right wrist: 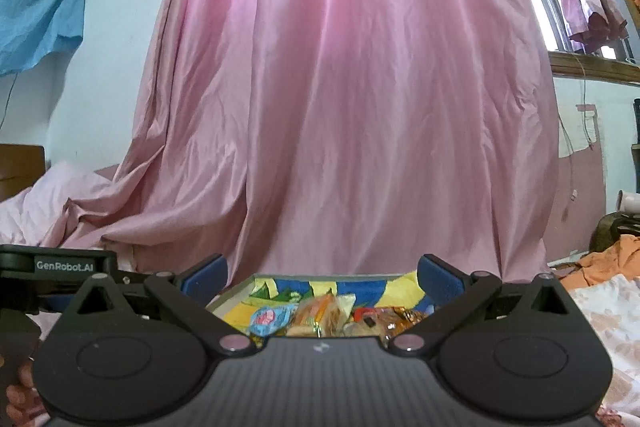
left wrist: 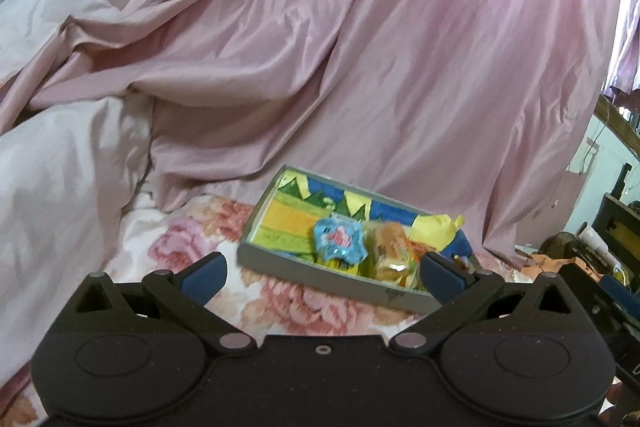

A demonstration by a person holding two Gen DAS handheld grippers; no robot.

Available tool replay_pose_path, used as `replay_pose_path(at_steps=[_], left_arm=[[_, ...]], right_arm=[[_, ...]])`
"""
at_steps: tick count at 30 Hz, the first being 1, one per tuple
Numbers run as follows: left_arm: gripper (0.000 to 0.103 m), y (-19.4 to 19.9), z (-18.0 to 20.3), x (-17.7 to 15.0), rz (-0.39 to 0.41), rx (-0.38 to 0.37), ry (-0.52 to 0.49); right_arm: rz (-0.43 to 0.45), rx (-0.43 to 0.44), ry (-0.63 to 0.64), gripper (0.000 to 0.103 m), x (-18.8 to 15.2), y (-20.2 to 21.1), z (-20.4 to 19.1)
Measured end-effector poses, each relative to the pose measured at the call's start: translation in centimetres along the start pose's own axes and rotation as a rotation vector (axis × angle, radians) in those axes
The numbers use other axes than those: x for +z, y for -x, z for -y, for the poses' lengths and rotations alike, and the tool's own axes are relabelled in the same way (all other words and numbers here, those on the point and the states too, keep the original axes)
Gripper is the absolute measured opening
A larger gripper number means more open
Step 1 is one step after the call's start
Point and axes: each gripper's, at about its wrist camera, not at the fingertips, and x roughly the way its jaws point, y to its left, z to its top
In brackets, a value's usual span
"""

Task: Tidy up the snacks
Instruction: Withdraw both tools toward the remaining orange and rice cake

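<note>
Hovering both grippers near the snack tray [left wrist: 316,279].
My left gripper [left wrist: 322,273] and right gripper [right wrist: 322,279] are spread apart, holding nothing.

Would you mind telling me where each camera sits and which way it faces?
Left wrist: on the left gripper, facing the tray of snacks on the floral bedspread; its open blue-padded fingers show.
Right wrist: on the right gripper, low over the same tray, facing the pink curtain; its open fingers show.
Shared: tray, blue snack packet, curtain.
</note>
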Motion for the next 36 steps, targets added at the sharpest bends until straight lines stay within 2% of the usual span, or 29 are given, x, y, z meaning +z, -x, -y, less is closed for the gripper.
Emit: replay_pose_path(at_steps=[7, 14, 18, 27, 36], left_arm=[[0.102, 1.0, -1.3, -2.1, -0.023, 0.001, 0.012], [0.102, 1.0, -2.2, -4.8, -0.072, 0.000, -0.027], [0.102, 0.3, -2.5, -6.2, -0.144, -0.020, -0.089], [0.102, -1.3, -2.8, -9.1, -0.281, -0.009, -0.254], [0.102, -2.8, -3.9, -10.4, -0.365, 0.010, -0.289]], right_arm=[[-0.066, -0.023, 0.039, 0.103, -1.7, 1.8, -0.5], [-0.153, -0.028, 0.071, 0.103, -3.7, 2.9, -1.3], [-0.218, -0.030, 0.099, 0.103, -5.1, 3.3, -1.8], [-0.364, -0.017, 0.158, 0.103, -8.0, 2.6, -3.2], [-0.478, -0.013, 0.138, 0.103, -10.2, 1.0, -3.0]])
